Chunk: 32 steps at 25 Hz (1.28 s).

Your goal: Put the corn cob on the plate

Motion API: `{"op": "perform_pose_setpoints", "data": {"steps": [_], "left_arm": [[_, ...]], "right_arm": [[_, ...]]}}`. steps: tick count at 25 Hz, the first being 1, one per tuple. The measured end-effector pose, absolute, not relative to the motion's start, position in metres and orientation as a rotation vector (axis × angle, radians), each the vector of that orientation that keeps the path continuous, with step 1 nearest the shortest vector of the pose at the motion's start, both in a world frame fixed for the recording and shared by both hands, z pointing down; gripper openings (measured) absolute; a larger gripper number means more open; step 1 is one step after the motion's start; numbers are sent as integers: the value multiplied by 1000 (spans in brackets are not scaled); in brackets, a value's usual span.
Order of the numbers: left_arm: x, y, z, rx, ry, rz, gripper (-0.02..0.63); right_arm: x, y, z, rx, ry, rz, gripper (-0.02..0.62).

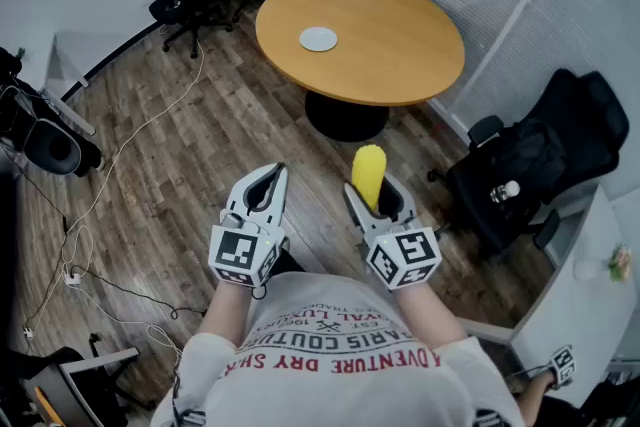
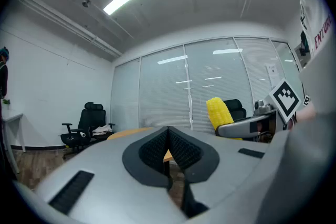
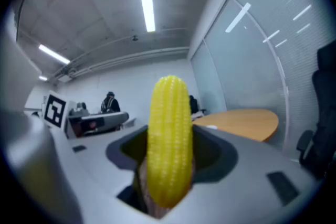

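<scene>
The right gripper [image 1: 380, 200] pinches the corn cob [image 1: 368, 173] upright by its lower end. The left gripper [image 1: 268, 183] has its 2 jaws pressed together, empty. The plate [image 1: 318, 39] lies near the table's [image 1: 400, 75] left edge, so the long carry could shake the cob loose.

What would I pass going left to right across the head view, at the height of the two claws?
white cable on the floor → left claw → corn cob → black office chair
</scene>
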<state>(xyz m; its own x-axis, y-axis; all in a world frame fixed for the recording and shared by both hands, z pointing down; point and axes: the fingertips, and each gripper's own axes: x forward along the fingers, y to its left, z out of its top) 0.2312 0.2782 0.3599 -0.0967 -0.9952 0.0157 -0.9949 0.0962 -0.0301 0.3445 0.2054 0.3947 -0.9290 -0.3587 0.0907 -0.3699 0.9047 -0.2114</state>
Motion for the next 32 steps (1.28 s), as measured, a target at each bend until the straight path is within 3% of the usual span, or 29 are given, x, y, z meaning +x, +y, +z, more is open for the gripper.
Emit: {"op": "perform_pose_setpoints", "data": {"steps": [20, 32], "left_arm": [[223, 265, 369, -2111, 2344, -135, 32], [160, 244, 384, -2147, 2331, -133, 32]], "right_arm": [[335, 184, 415, 568, -2966, 452, 264], [274, 168, 433, 578, -2912, 421, 264]]}}
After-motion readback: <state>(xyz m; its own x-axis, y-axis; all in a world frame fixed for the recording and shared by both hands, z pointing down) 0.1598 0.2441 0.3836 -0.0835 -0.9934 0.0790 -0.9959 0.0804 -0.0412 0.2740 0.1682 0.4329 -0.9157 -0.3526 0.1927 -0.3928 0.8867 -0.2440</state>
